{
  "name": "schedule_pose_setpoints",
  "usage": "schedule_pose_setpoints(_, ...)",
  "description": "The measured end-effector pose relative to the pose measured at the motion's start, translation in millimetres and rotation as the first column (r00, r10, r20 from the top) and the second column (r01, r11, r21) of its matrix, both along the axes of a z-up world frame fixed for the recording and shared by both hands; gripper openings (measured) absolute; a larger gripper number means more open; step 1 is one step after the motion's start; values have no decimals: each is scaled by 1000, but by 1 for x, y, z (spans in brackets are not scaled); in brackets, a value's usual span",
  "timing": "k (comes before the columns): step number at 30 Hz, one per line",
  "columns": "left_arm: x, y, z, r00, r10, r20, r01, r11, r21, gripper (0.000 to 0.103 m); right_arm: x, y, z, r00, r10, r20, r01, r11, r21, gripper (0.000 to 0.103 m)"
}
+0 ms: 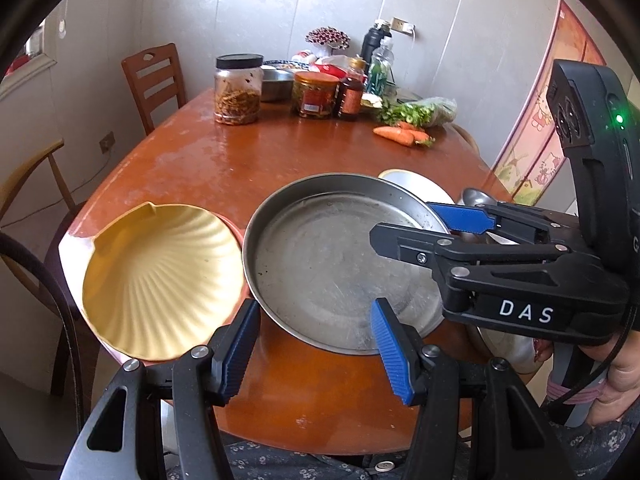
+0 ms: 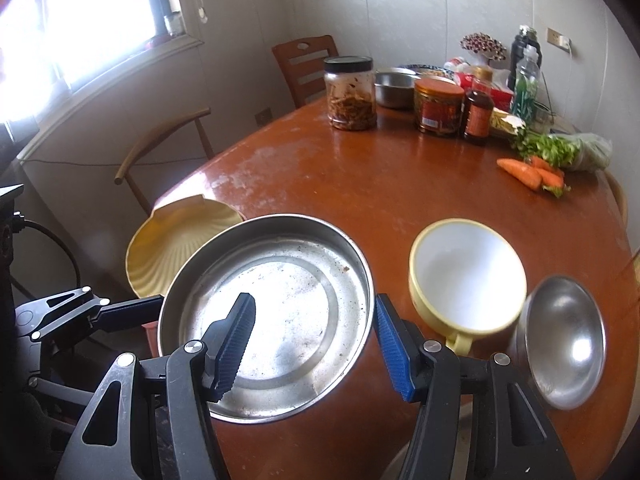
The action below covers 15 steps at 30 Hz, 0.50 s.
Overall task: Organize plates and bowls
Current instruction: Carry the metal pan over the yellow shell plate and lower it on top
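Observation:
A round steel plate lies near the table's front edge, beside a yellow shell-shaped plate that rests on a pink plate. My left gripper is open over the steel plate's near rim, its pads touching nothing. My right gripper is open too, with one finger over the plate's inside and the other outside its right rim. The left gripper's fingers reach toward the plate's left rim. A white cup-bowl with a yellow rim and a steel bowl stand to the right.
The back of the wooden table holds jars, bottles, a steel bowl, greens and carrots. Chairs stand on the left and far sides. A person's hand holds the right gripper's handle.

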<state>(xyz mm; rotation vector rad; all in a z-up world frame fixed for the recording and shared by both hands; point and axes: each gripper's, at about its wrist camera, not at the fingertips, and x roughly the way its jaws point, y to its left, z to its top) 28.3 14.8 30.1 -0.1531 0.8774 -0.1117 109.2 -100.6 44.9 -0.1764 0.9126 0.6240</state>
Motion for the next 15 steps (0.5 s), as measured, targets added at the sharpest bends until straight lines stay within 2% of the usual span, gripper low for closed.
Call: schedule_pose_setpoints(15,1,52,4,996,90,21,-89,996,-9,57,15,58,4,998,68,0,-68,998,-5,62)
